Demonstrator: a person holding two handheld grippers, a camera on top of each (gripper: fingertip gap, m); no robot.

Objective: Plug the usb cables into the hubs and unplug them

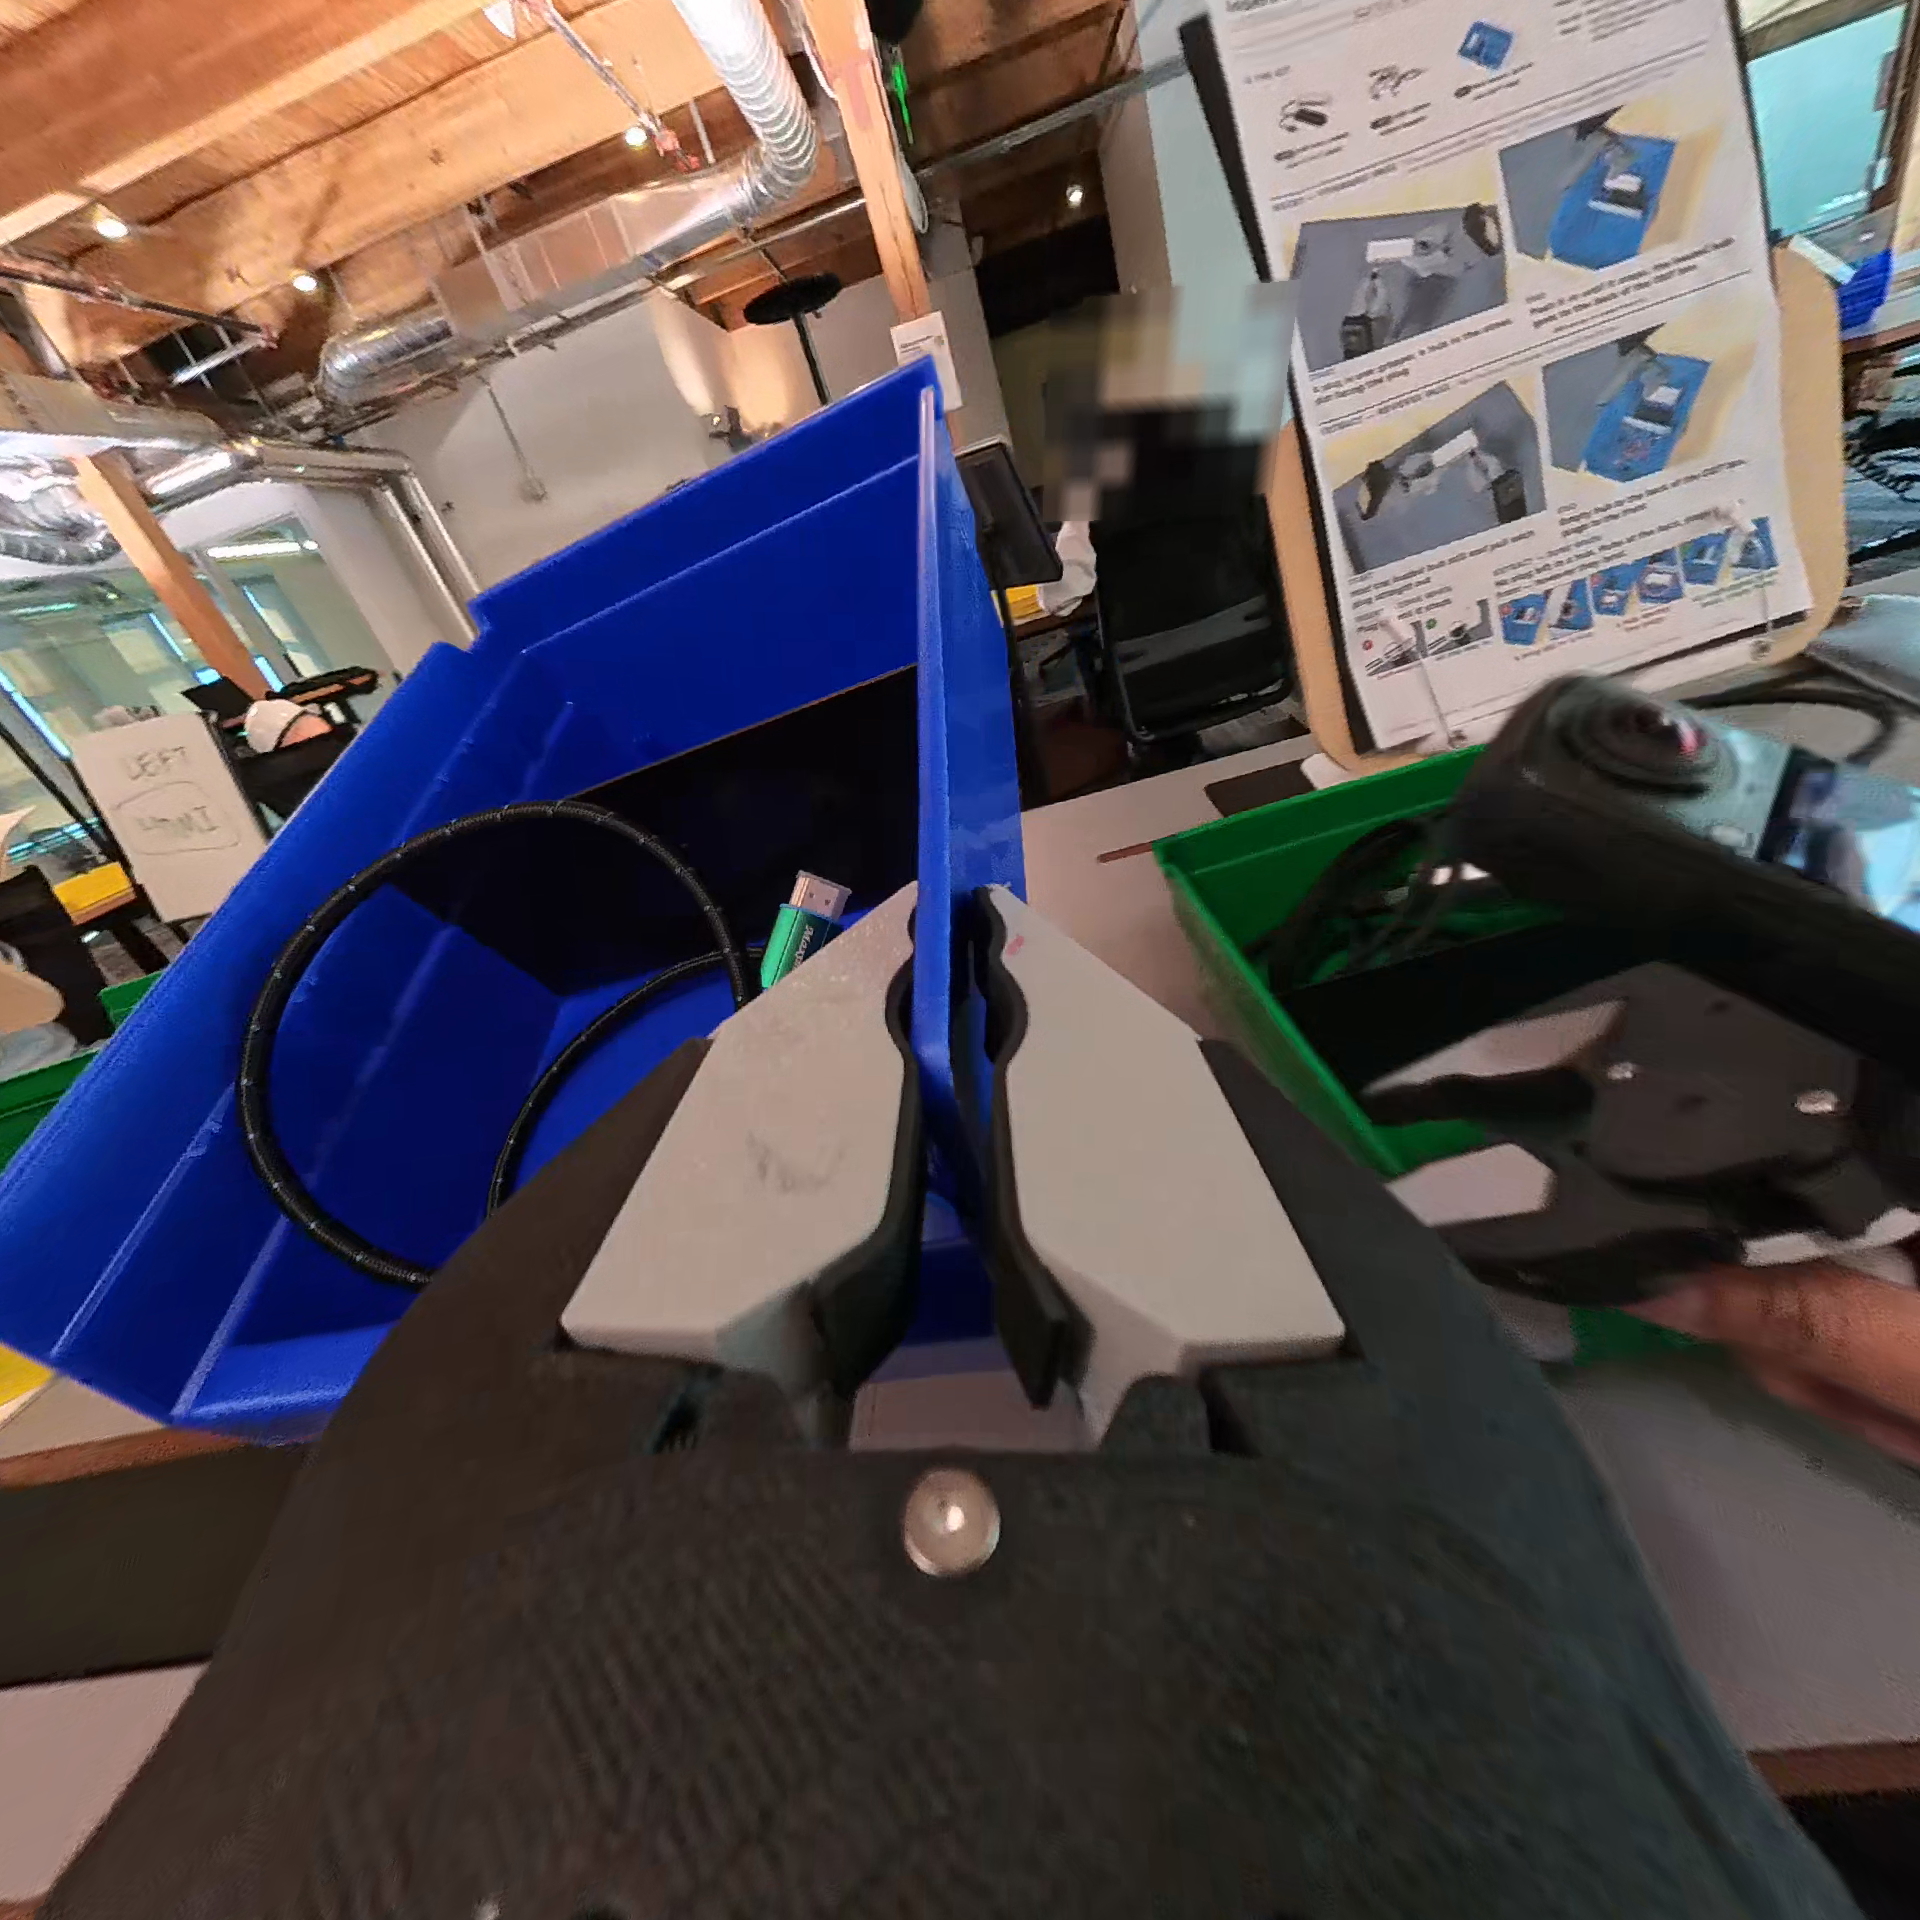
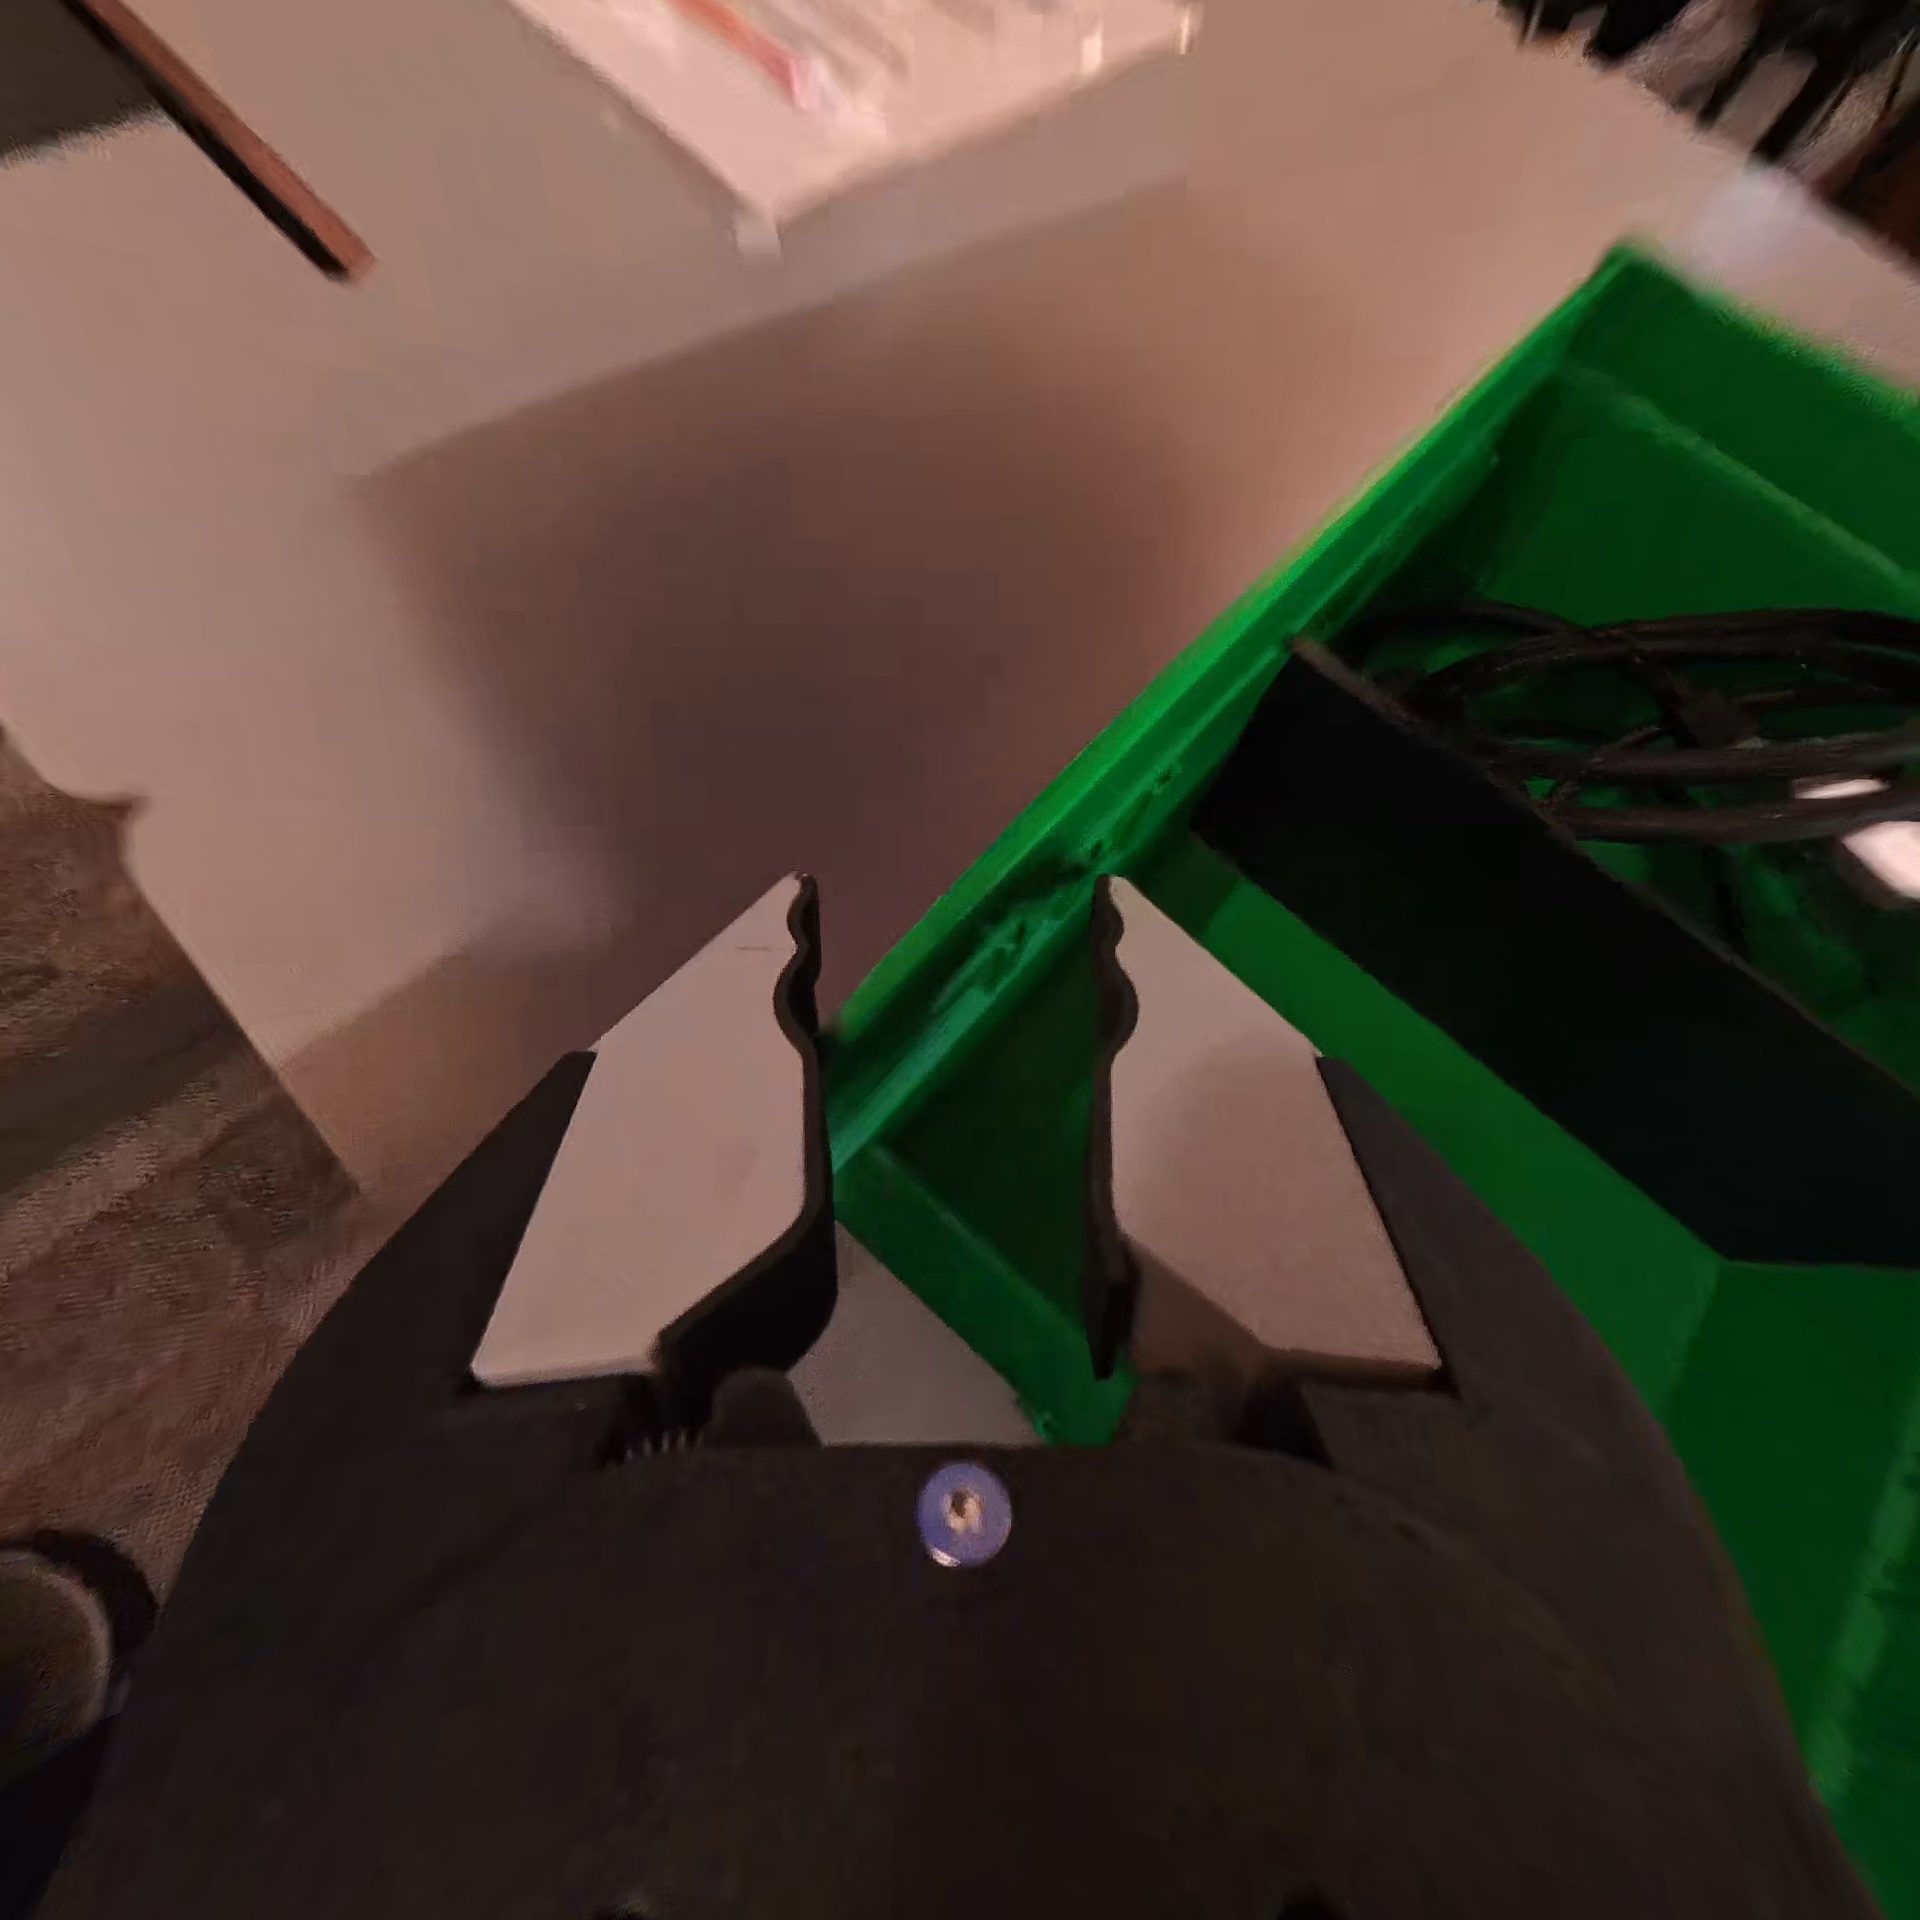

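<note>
My left gripper (image 1: 951,904) is shut on the right side wall of a blue plastic bin (image 1: 675,623) and holds it tilted above the table. Inside the bin lie a black braided cable (image 1: 312,987) and its green metal connector (image 1: 800,935). My right gripper (image 2: 956,904) straddles the near corner of a green bin (image 2: 1299,582), with one finger outside and one inside, closed on the wall. The green bin holds a tangle of black cables (image 2: 1662,707) behind a black divider (image 2: 1507,987). The right gripper (image 1: 1392,1143) and green bin (image 1: 1247,862) also show in the left wrist view.
Both bins are over a pale grey table (image 1: 1091,862). A printed sheet with pictures on a stand (image 1: 1507,364) is at the back right. Carpeted floor (image 2: 104,1143) shows past the table's edge. Desks and chairs fill the room behind. The tips of one gripper are about 20 cm away from the tips of the other.
</note>
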